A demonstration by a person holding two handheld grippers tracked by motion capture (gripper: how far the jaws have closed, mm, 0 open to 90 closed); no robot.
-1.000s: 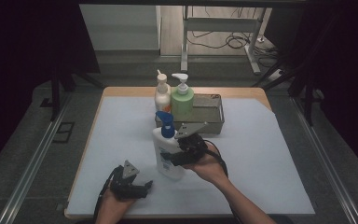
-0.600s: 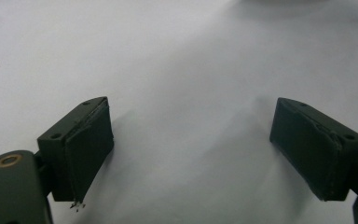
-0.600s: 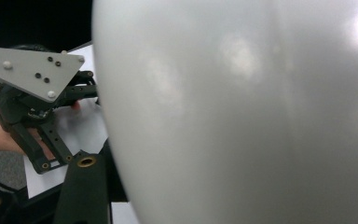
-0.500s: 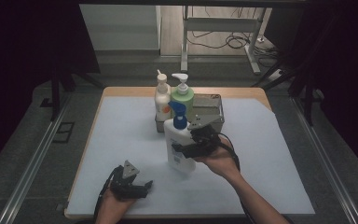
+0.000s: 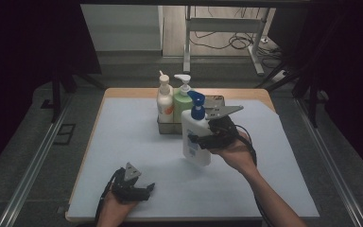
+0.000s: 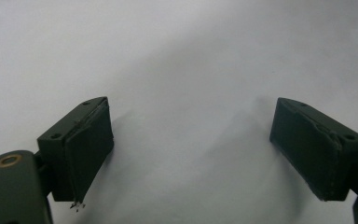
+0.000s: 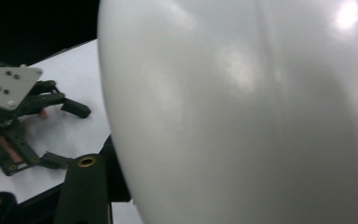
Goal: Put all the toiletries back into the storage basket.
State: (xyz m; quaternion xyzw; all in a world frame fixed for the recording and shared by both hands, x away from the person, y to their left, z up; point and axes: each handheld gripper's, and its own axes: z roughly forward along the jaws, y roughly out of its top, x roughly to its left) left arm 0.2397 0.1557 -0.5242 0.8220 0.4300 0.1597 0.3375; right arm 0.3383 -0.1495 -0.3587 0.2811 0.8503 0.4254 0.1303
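Observation:
A white pump bottle with a blue head (image 5: 194,135) hangs upright above the white table, my right gripper (image 5: 207,138) shut on its body from the right. Its smooth white side (image 7: 242,112) looms close in the right gripper view. Just behind it stands a metal basket (image 5: 218,101) holding a white bottle with an orange label (image 5: 164,102) and a green pump bottle (image 5: 182,103). My left gripper (image 5: 142,190) rests near the table's front left edge, its jaws wide apart over bare white surface with nothing between the pads (image 6: 87,149). It also lies on the sheet in the right gripper view (image 7: 60,133).
The white sheet (image 5: 123,137) covers most of the wooden table top. Beyond the far edge are a dark floor, a metal stand (image 5: 257,56) and loose cables (image 5: 227,40). A rail (image 5: 33,165) runs along the left side.
My right gripper has lifted the white bottle and carried it right and back, close to the basket's front. The left gripper has stayed where it was.

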